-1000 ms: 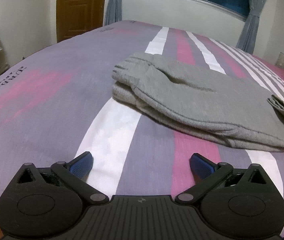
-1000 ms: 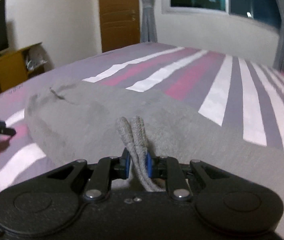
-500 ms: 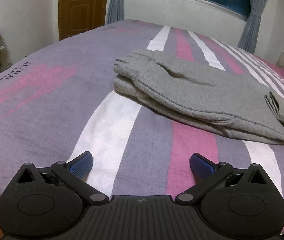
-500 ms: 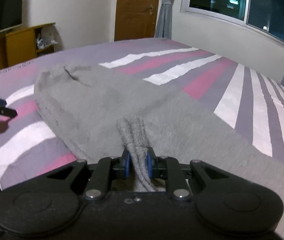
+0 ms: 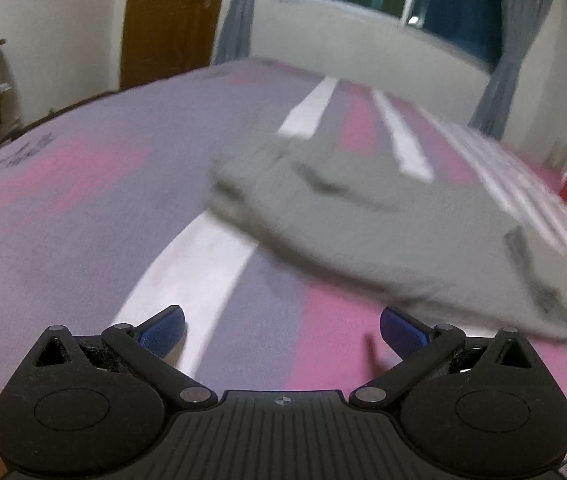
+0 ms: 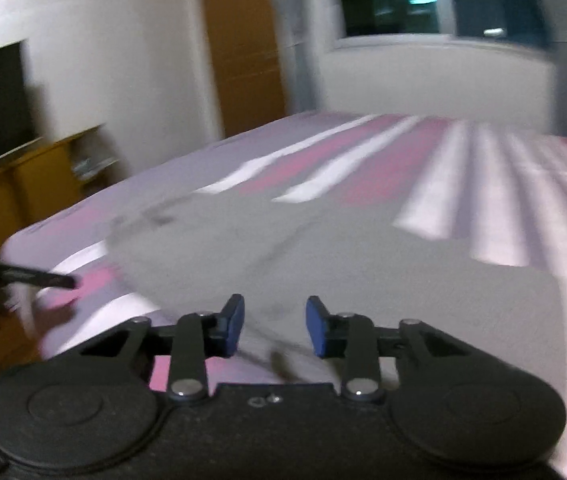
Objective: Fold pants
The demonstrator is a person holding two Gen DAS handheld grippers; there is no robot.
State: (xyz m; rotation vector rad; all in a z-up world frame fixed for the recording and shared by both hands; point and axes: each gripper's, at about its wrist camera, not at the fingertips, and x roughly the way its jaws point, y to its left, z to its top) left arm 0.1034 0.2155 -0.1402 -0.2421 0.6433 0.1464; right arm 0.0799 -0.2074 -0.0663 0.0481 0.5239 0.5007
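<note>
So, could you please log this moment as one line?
left claw open, empty | right claw open, empty | grey pants folded on striped bedspread

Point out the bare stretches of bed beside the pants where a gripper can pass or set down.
Free: the purple and pink bedspread left of the grey pants, out to the bed's edge, and the striped strip in front of the open left gripper. In the right wrist view, stripes beyond the pants are bare too. Crowded: under the open right gripper, all cloth.

The grey pants (image 5: 383, 220) lie folded in layers on the striped bed (image 5: 83, 208). They are flat, stretched lengthwise across its pink and white stripes.
</note>
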